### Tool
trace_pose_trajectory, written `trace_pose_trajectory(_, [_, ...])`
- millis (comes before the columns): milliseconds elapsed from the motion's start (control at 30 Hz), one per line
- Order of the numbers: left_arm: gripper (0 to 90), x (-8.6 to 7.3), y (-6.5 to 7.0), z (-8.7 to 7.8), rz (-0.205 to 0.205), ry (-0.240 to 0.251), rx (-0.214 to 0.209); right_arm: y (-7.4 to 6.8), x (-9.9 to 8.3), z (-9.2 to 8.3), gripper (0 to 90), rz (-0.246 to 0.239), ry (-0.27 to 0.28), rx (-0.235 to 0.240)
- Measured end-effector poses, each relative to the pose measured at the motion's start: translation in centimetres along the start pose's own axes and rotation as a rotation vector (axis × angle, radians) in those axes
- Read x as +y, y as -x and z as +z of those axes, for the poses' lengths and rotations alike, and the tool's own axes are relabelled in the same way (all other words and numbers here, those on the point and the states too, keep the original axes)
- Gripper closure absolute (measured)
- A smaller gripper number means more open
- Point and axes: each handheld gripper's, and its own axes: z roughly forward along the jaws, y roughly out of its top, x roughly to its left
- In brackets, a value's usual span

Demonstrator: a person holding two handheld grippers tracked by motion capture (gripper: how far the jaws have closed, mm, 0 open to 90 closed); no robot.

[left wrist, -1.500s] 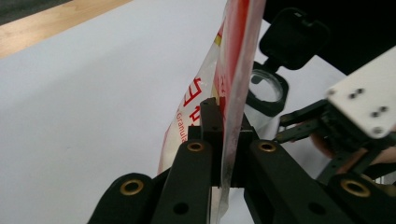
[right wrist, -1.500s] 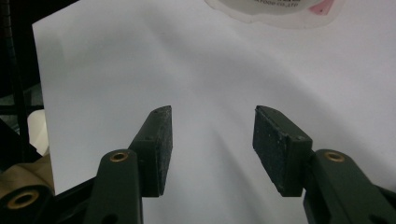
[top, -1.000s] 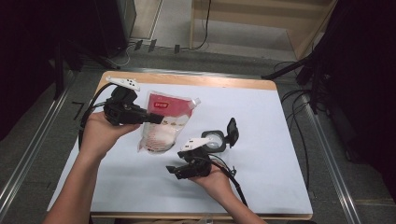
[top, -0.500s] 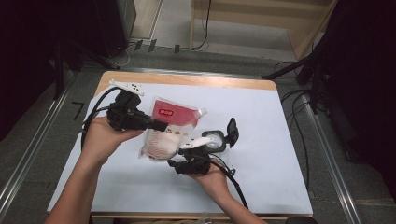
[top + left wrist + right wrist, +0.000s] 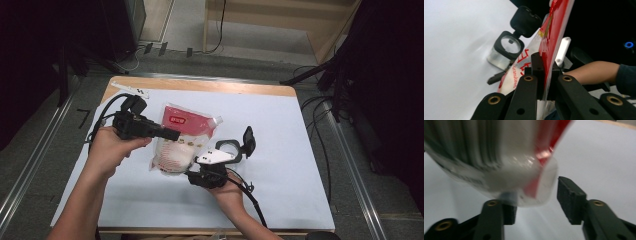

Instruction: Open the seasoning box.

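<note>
We see the left gripper with its jaws clamped on the red top of a pouch, held just above the tabletop. Red lettering runs down its clear side; we make out "Granulated". The right gripper has just been closing its jaws around the pouch's bottom corner, one pad not yet touching.

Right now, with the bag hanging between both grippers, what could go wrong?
1. The left gripper pinches only the thin red edge of the bag; its weight could pull it free.
2. The right gripper has just been closing on the bag's bottom corner, yet one pad stands clear of it; the grip may miss or slide off.
3. The open-lidded jar stands close by; a swing could knock it.
</note>
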Motion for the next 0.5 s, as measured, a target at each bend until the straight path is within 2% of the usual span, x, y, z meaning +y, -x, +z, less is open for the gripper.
trace_pose_trajectory(33, [90.0,0.0,-0.1,0.0,-0.005,-0.005,-0.005,-0.2,0.0,0.0,54.2,-0.014,0.001,-0.007])
trace_pose_trajectory(100, [90.0,0.0,-0.2,0.1,-0.004,-0.002,0.011,-0.5,0.0,0.0,54.0,-0.039,-0.002,0.011])
trace_pose_trajectory(233, [89.8,0.0,-0.1,0.4,0.005,0.009,0.043,-0.8,0.1,0.2,53.5,-0.012,-0.044,0.067])
trace_pose_trajectory(333, [89.4,0.1,0.0,0.8,0.017,0.015,0.055,-1.0,0.2,0.3,56.5,-0.04,-0.059,0.096])
trace_pose_trajectory(467, [89.0,0.1,-0.2,1.0,0.01,0.043,0.051,-1.1,0.4,0.1,56.8,-0.037,-0.058,0.139])
trace_pose_trajectory(500, [88.8,0.1,-0.2,1.1,0.01,0.046,0.059,-1.2,0.4,0.0,55.5,-0.045,-0.06,0.134])
